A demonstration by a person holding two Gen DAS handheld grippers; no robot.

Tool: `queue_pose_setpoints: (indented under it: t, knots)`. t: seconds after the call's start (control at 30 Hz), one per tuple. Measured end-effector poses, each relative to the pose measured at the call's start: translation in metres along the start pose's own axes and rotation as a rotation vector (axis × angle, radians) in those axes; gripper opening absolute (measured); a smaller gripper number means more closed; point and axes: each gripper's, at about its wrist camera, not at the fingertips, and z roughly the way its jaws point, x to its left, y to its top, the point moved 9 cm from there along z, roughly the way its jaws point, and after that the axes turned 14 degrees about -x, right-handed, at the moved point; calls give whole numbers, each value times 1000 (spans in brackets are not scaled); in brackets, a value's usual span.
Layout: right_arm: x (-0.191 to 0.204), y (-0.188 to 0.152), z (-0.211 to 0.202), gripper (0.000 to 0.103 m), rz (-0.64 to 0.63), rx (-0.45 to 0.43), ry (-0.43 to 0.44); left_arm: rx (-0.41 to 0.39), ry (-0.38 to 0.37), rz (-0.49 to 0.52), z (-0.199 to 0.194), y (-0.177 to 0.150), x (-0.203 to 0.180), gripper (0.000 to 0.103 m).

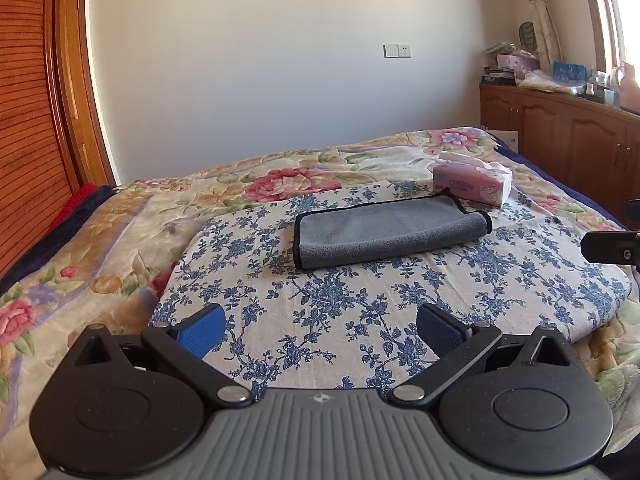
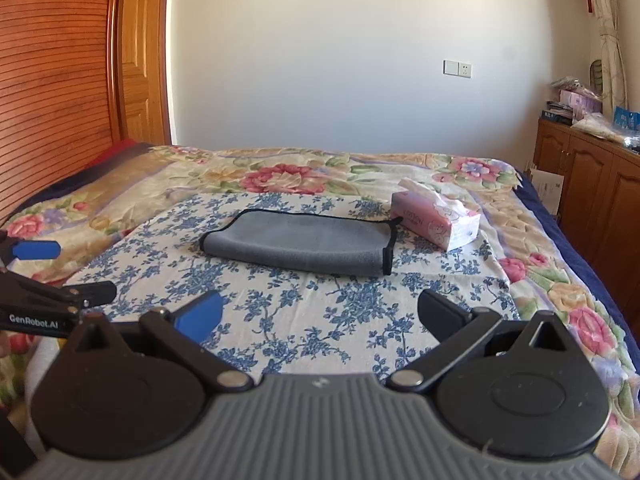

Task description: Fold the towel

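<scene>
A grey towel with black trim (image 1: 384,230) lies folded in half on a blue-flowered cloth (image 1: 320,320) on the bed; it also shows in the right wrist view (image 2: 300,244). My left gripper (image 1: 320,328) is open and empty, held back from the towel's near edge. My right gripper (image 2: 320,316) is open and empty, also short of the towel. The left gripper's fingers (image 2: 36,250) show at the left edge of the right wrist view. Part of the right gripper (image 1: 612,246) shows at the right edge of the left wrist view.
A pink tissue pack (image 1: 474,182) lies just behind the towel's right end, also in the right wrist view (image 2: 436,218). A floral quilt (image 1: 120,220) covers the bed. A wooden headboard (image 1: 28,120) stands left, wooden cabinets (image 1: 560,132) right.
</scene>
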Motion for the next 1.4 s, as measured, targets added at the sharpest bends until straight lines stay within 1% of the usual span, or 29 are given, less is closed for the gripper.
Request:
queue_pose_setpoints:
  t: [0.13,0.33,0.8,0.93,1.23,1.4]
  knots:
    - [-5,-1,0,103,20,-4,-16,-3,2,-19,1,-1,4,103]
    - [-9,3,-4,103,37,-41,-37,-13,7,-35,2,-3,6,103]
    - [-15,10,-5,103,34,-95,-69,-125,35,-57,-9,18,14,103]
    - [-16,11,-5,103,36,-102,-78,-137,50,-54,-10,21,16,103]
    - [-17,12,-5,103,29,-115,-89,-153,55,-64,-10,27,18,103]
    - [-18,14,-7,103,28,-137,-98,-162,60,-81,-10,31,19,103]
